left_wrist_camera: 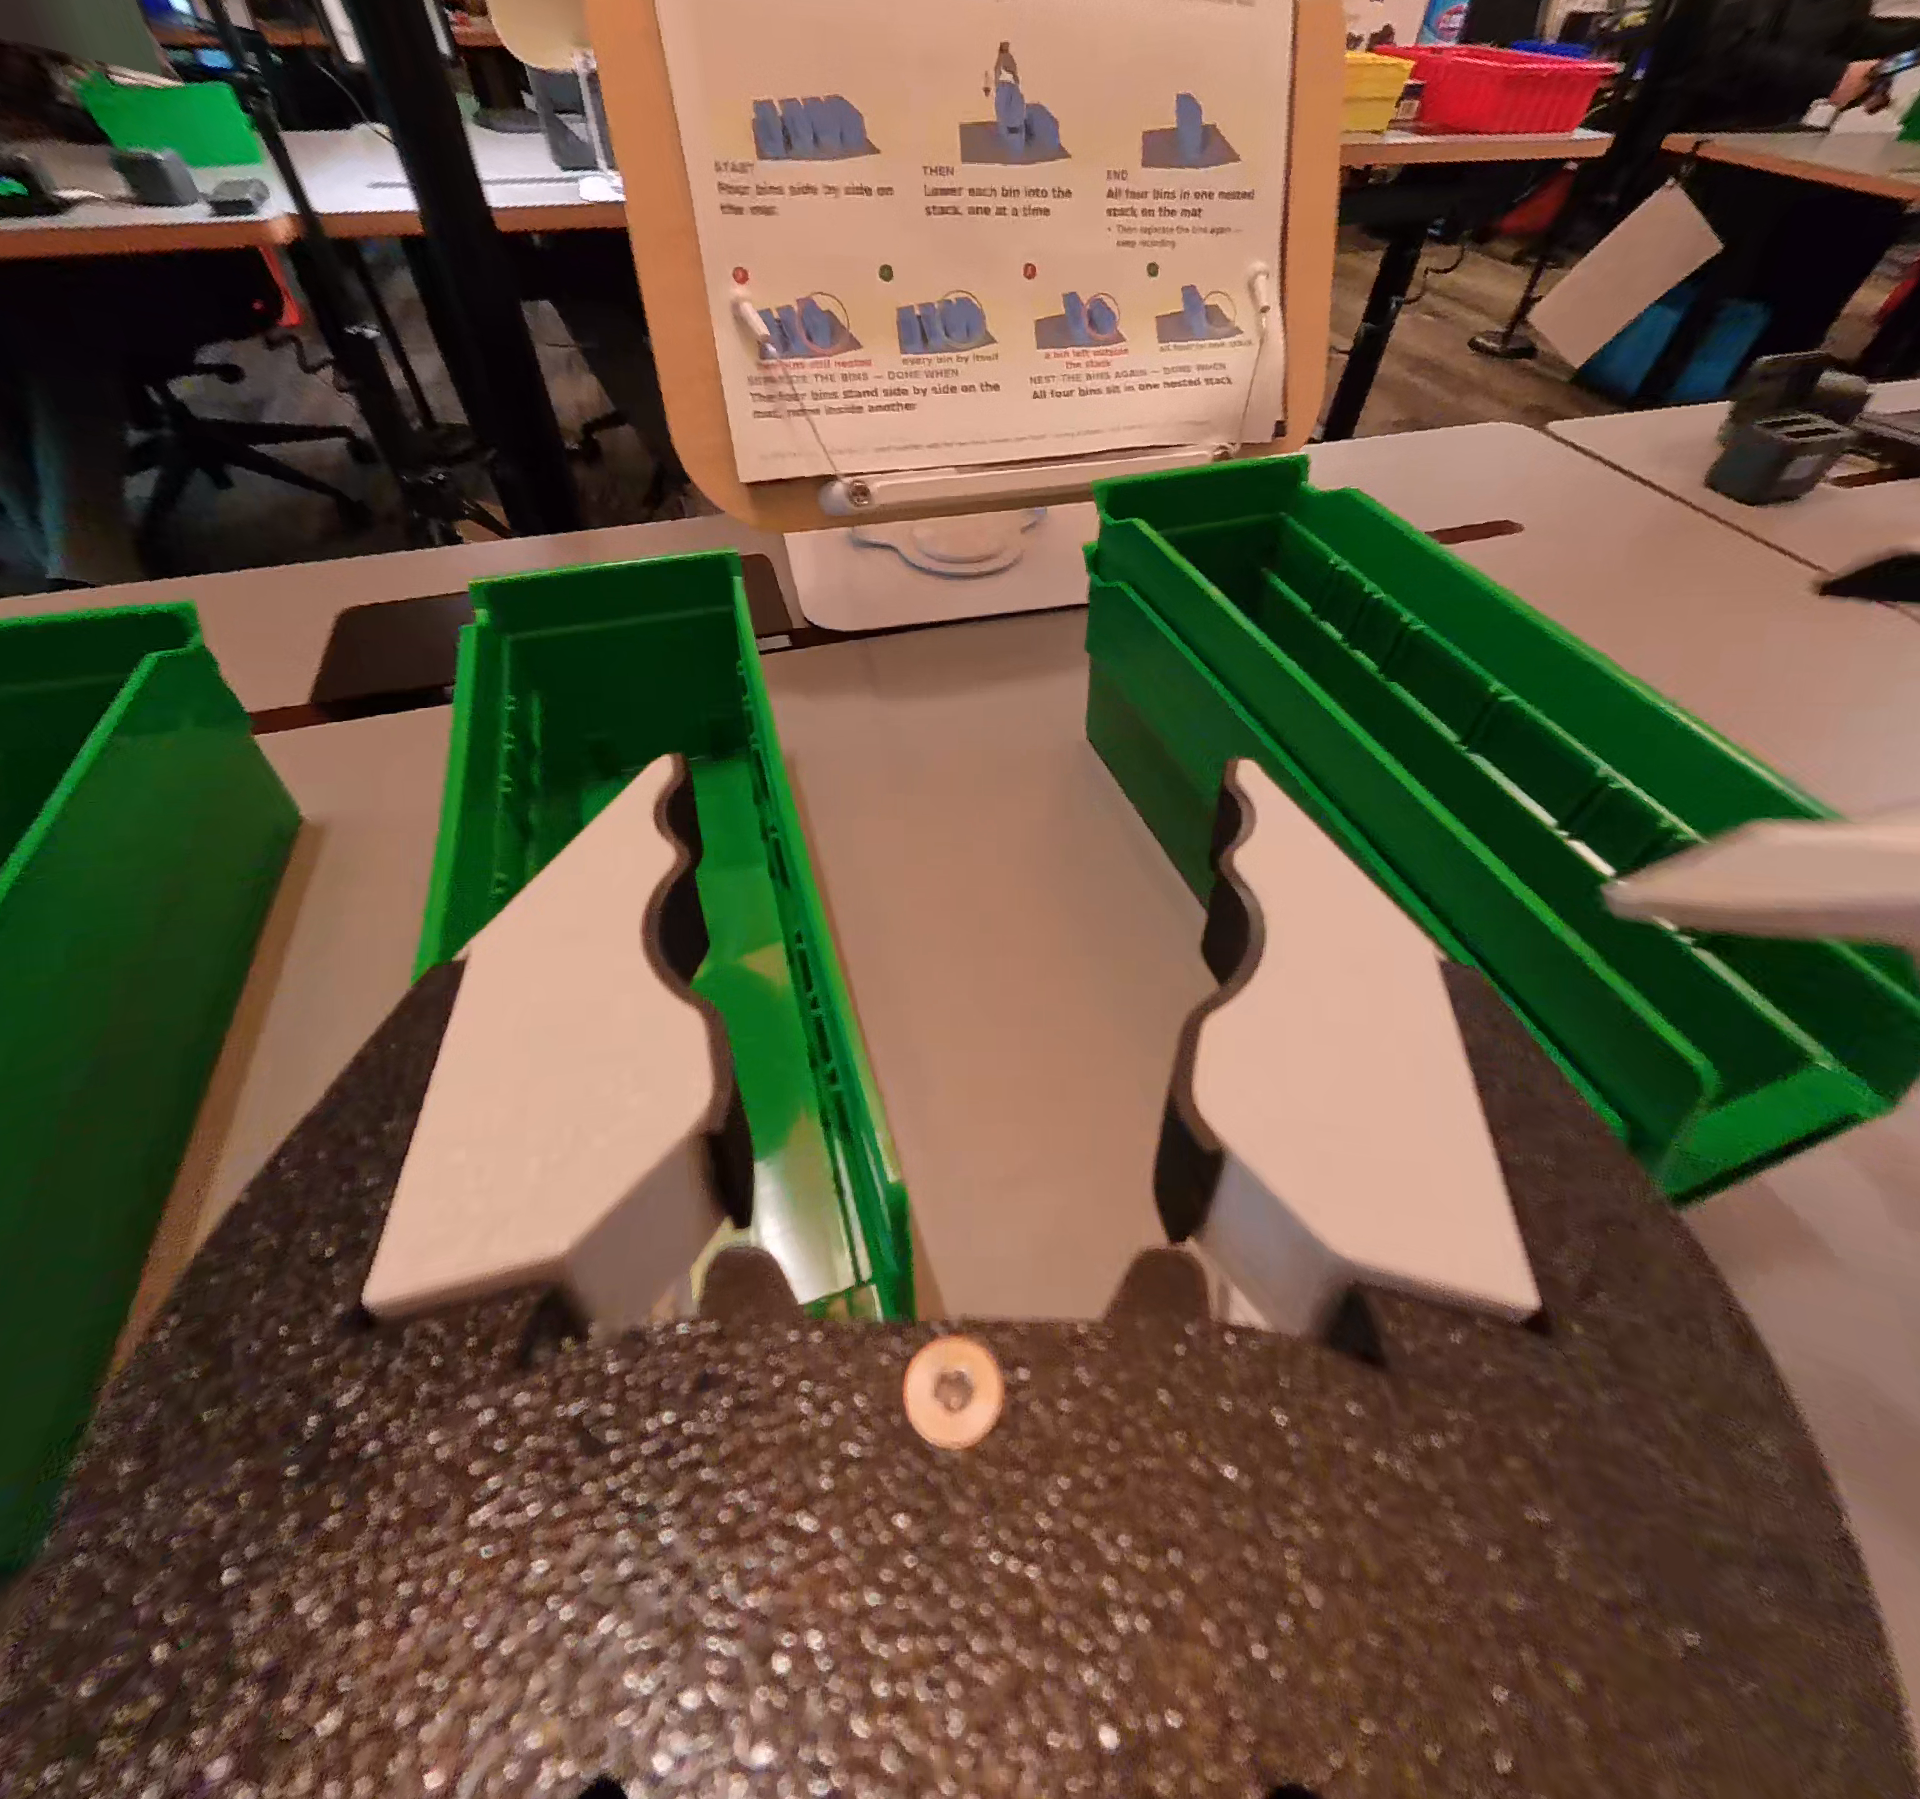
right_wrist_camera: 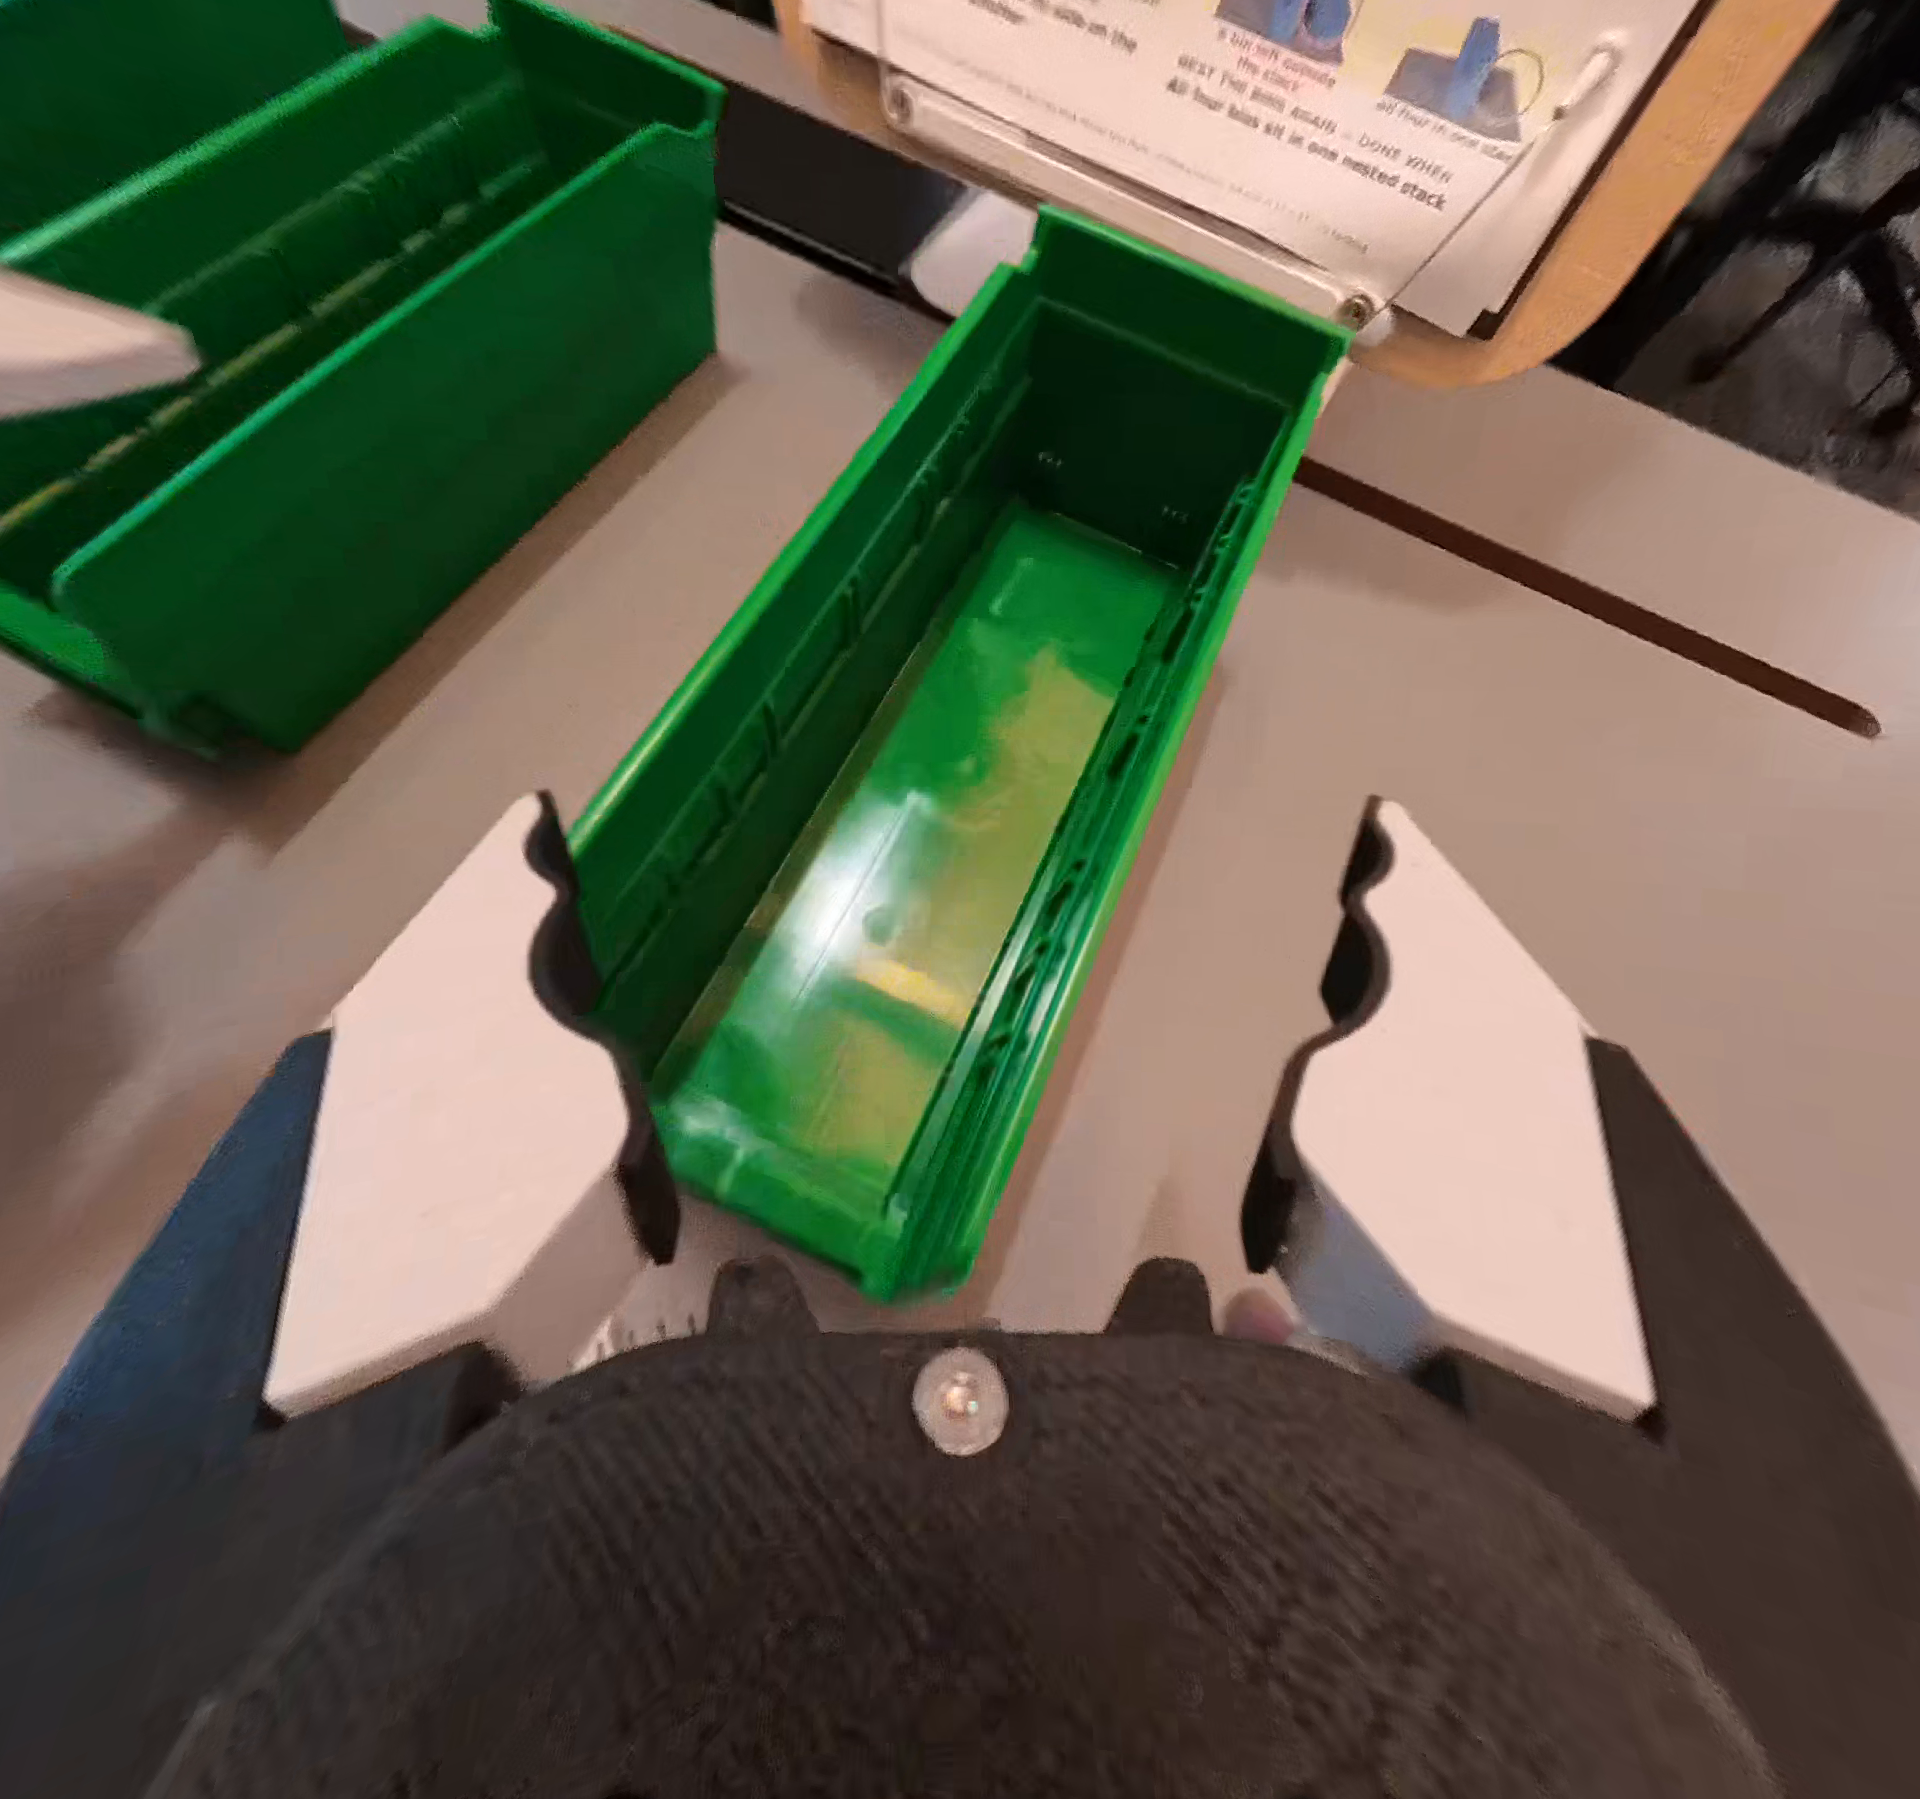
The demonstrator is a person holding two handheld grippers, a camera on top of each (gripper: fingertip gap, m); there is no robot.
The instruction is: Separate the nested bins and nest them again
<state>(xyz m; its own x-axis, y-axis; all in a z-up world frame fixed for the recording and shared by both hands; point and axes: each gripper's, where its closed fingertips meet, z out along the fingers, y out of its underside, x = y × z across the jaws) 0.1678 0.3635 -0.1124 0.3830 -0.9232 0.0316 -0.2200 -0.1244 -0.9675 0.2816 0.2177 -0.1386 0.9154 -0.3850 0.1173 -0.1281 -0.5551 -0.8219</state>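
Green plastic bins on a grey surface (left_wrist_camera: 987,866), three lots of them across the left wrist view. The left bin (left_wrist_camera: 125,866) is cut off by the frame edge, the middle bin (left_wrist_camera: 623,669) is straight ahead, and the right bin (left_wrist_camera: 1455,814) sits angled, well apart from the middle one. That right one shows stacked rims, so it looks like one bin nested in another, but blur makes it hard to be sure.

The right wrist view looks down into the right bin, so you see its shiny floor, which the other camera doesn't show. Only the left camera gets the room behind: more tables, a red tote (left_wrist_camera: 1486,87) and a yellow tote (left_wrist_camera: 1371,87).

An instruction sheet (left_wrist_camera: 966,191) on a tan board stands just behind the bins, and it blocks the middle of the background.

The left gripper (left_wrist_camera: 956,767) has its fingers spread wide and holding nothing. One is above the middle bin's inside, the other is over bare surface, and that bin's right wall is between them. The right gripper (right_wrist_camera: 956,809) is also spread wide and empty, straddling the near end of the right bin. Its left finger is right against that bin's left wall, and its right finger is clear of the bin.
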